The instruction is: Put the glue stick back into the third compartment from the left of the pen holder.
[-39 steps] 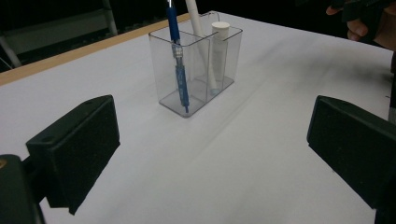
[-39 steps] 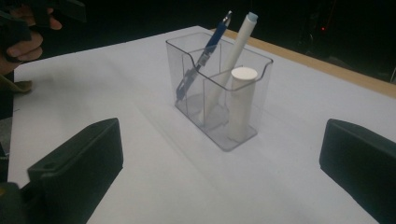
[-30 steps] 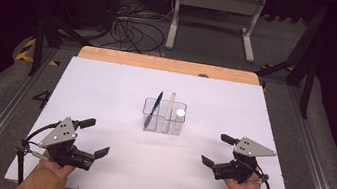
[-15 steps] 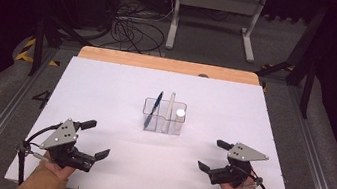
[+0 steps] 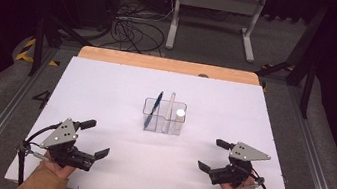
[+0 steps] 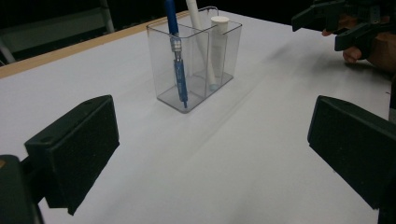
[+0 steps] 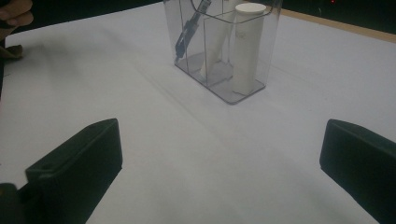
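I hold my left tongs (image 5: 94,139) and right tongs (image 5: 214,155) spread wide and empty, low over the white surface (image 5: 106,90), aimed at the clear organizer (image 5: 163,117) mid-surface, probably to reach its blue pen (image 6: 177,60) or white tube (image 7: 246,46).

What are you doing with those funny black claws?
A person holds a claw tool in each hand, the left gripper and the right gripper, both open and holding nothing. Between them on the white table stands a clear holder with a blue pen, a white pen and a white tube. Nothing is being touched.
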Demonstrator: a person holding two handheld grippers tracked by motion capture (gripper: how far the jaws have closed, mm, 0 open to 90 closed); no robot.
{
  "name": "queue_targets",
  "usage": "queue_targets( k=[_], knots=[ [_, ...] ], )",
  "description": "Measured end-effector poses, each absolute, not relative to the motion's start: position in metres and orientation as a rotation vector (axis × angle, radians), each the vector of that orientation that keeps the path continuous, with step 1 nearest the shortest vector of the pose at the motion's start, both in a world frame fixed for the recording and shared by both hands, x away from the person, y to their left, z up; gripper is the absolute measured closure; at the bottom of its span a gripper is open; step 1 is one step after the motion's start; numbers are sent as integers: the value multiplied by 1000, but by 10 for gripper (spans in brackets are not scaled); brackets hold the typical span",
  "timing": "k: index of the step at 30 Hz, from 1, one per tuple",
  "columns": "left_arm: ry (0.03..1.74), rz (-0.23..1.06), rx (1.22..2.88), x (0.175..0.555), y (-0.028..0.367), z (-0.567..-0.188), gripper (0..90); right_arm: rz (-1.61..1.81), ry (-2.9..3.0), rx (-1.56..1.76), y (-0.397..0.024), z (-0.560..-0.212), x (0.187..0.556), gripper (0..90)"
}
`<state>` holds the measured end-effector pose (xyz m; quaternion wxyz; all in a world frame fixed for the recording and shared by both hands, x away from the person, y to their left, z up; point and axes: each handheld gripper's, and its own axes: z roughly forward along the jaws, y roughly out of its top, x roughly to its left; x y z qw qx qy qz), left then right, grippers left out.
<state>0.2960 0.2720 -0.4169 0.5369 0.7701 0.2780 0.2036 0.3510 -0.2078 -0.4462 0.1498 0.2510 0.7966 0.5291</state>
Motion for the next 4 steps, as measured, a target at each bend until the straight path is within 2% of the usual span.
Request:
queue_targets(
  k=[4],
  knots=[
    [661,491,1837,297,272,-417,27,1510,2294,720,-207,-446,351,0]
  ],
)
